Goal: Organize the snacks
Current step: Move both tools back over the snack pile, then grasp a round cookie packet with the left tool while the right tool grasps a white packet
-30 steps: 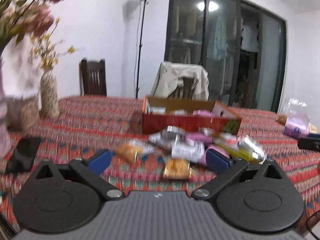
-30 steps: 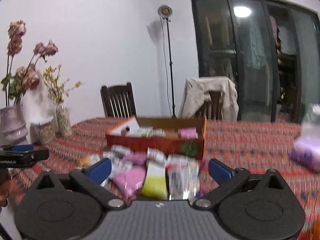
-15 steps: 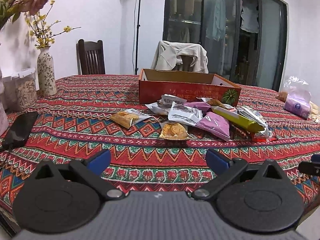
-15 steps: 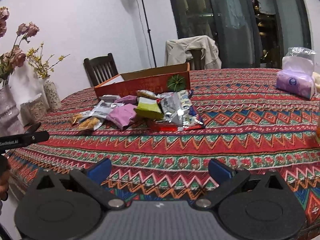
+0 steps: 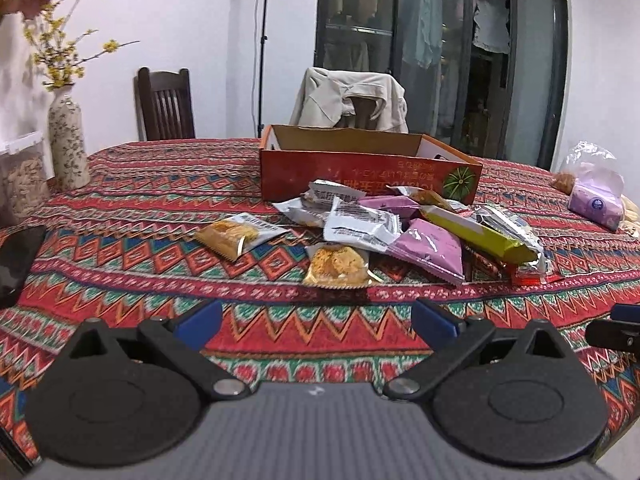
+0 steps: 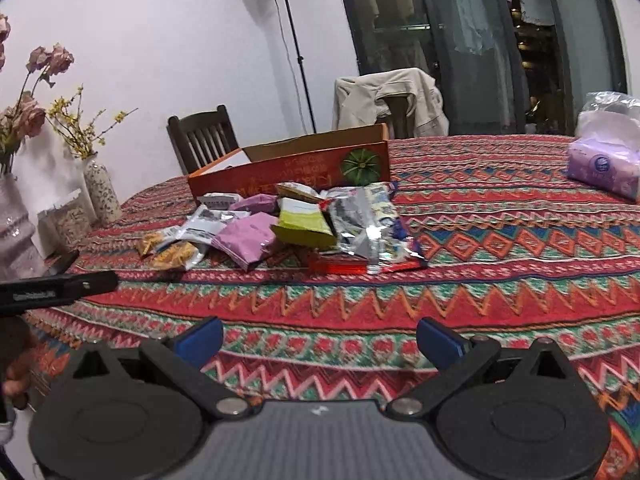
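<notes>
Several snack packets lie in a loose heap on the patterned tablecloth, among them an orange cracker pack (image 5: pixel 338 266), a purple pack (image 5: pixel 430 250) and a yellow-green pack (image 6: pixel 306 226). Behind the heap stands an open red cardboard box (image 5: pixel 368 170), also seen as the red box (image 6: pixel 296 172) in the right wrist view. My left gripper (image 5: pixel 316 322) hovers open just short of the orange pack, holding nothing. My right gripper (image 6: pixel 320 338) is open too, well short of the silver packets (image 6: pixel 366 226).
A floral vase (image 5: pixel 68 144), a jar (image 5: pixel 20 178) and a black phone (image 5: pixel 18 262) stand at the left. A purple tissue pack (image 6: pixel 604 164) lies at the right. Two chairs, one draped with a jacket (image 5: pixel 348 100), stand behind the table. A hand (image 6: pixel 16 376) shows at the left edge.
Both cameras dropped from a high view of the room to low over the table's near side. Over the last half second both grippers crept closer to the heap. Both stayed open.
</notes>
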Action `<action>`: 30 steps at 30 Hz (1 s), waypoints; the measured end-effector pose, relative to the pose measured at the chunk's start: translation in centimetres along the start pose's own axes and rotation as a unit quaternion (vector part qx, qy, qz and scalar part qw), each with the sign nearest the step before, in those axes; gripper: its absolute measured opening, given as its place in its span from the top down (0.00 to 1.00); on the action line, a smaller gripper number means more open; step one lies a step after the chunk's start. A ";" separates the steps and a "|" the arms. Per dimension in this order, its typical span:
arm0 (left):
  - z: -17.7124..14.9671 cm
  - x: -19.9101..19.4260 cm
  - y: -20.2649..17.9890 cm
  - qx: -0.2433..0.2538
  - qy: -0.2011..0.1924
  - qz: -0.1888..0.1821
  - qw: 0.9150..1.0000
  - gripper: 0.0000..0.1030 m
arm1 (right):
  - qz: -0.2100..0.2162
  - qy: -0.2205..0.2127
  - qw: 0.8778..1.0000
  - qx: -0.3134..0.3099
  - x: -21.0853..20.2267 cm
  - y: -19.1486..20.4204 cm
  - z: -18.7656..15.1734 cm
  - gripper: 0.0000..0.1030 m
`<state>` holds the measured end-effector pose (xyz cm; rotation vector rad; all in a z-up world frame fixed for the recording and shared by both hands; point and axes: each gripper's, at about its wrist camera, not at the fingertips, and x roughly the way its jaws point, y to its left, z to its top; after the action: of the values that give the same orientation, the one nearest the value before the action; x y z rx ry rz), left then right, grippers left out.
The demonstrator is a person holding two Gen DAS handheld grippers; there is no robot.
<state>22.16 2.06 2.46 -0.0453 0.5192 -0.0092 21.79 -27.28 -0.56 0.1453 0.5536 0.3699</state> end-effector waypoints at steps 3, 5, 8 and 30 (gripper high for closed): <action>0.8 1.6 -0.3 0.004 0.004 -0.011 1.000 0.07 | 0.020 0.004 1.000 0.004 1.1 0.6 0.7 0.02; 1.5 2.9 -0.4 0.010 0.006 -0.020 1.000 0.12 | 0.033 0.016 0.999 0.002 2.2 1.2 1.1 0.09; 2.2 5.3 -0.6 0.015 0.021 -0.013 1.000 0.23 | 0.045 0.031 0.998 -0.011 4.1 2.4 2.0 0.18; 3.0 5.1 6.5 -0.037 0.039 -0.004 0.999 0.57 | 0.053 0.021 0.959 -0.279 15.4 12.0 9.2 0.25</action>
<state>28.12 8.56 2.25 -0.1192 0.5976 0.0008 35.20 -10.64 2.51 -0.3797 0.4658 0.6218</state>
